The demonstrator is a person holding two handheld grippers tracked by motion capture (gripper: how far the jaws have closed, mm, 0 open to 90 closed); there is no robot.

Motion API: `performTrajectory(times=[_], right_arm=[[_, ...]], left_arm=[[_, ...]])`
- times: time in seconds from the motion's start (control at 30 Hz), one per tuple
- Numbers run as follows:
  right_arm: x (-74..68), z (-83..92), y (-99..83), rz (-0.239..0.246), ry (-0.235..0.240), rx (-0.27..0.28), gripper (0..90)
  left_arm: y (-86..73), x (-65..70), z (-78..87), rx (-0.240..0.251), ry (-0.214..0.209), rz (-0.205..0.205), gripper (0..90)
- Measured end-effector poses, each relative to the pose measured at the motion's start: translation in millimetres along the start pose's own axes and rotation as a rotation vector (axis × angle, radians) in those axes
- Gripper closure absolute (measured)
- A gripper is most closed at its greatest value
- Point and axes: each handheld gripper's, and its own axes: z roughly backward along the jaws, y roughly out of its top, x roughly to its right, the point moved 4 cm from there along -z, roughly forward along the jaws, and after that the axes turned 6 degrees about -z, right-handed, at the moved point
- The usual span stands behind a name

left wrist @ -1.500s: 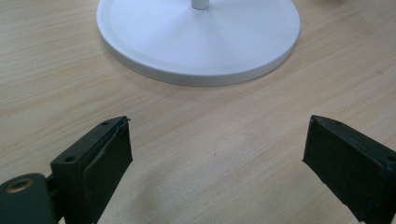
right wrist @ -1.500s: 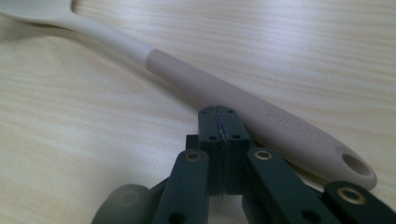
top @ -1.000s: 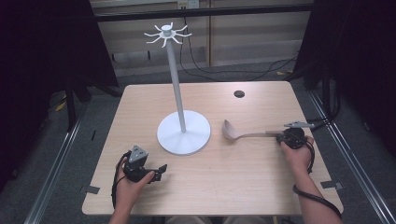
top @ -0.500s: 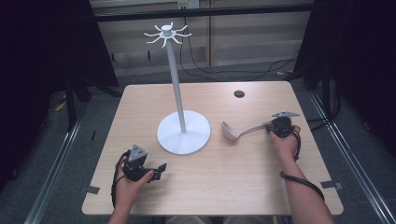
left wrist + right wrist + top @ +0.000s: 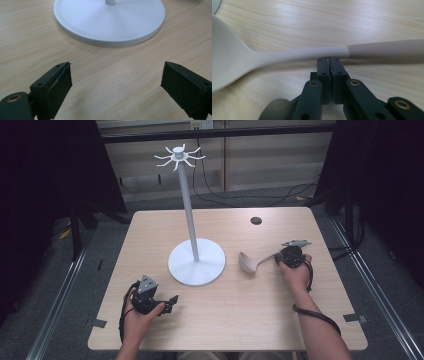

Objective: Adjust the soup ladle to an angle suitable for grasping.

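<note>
A beige ladle-like spoon [image 5: 247, 262] lies on the wooden table [image 5: 250, 320], its bowl toward the white stand's round base [image 5: 196, 262]. My right gripper [image 5: 277, 259] sits over the spoon's handle with its jaws pressed together. In the right gripper view the handle [image 5: 299, 53] runs crosswise just past the shut tips of the right gripper [image 5: 328, 60], not between them. A tall pole [image 5: 187, 205] rises from the base to a ring of hooks [image 5: 178, 157]. My left gripper [image 5: 172, 300] rests near the front left. In its own view the left gripper [image 5: 116, 85] stands open and empty, facing the base [image 5: 110, 22].
A small black round spot [image 5: 256, 220] sits at the table's far right. Bits of tape [image 5: 351, 318] mark the front corners. Cables run over the floor behind the table, and metal rails flank both sides.
My right gripper has slid left along the spoon's handle toward the bowl, while the bowl stayed put. The left hand has not moved.
</note>
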Motion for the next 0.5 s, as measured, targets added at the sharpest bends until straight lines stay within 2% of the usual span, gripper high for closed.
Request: performTrajectory(times=[0.07, 0.13, 0.17, 0.23, 0.3, 0.43, 0.5], right_arm=[[-0.9, 1.4, -1.7, -0.003, -0.002, 0.003, 86.8], [-5.8, 6.5, -7.6, -0.031, 0.018, 0.016, 87.2], [-10.6, 11.2, -10.0, -0.02, 0.044, 0.03, 86.9], [-15.5, 16.1, -10.0, -0.021, 0.063, 0.045, 86.2], [-24.0, 22.2, -8.8, -0.009, 0.102, 0.058, 84.9], [-40.1, 32.9, -4.2, 0.012, 0.163, 0.078, 82.9], [-48.2, 37.5, -1.6, 0.033, 0.184, 0.082, 81.7]], left_arm=[[0.1, 0.4, -0.1, 0.003, -0.003, -0.001, 9.6], [0.1, 0.6, 0.1, 0.004, -0.004, -0.002, 9.6], [0.1, 0.6, 0.3, 0.005, -0.004, -0.002, 9.6], [0.1, 0.9, 0.4, 0.004, -0.001, -0.002, 9.7], [0.4, 2.0, 0.1, 0.004, -0.004, 0.002, 9.6], [0.9, 3.4, -0.5, -0.002, -0.006, -0.011, 9.7], [0.8, 4.1, -0.9, -0.013, -0.008, -0.032, 9.7]])
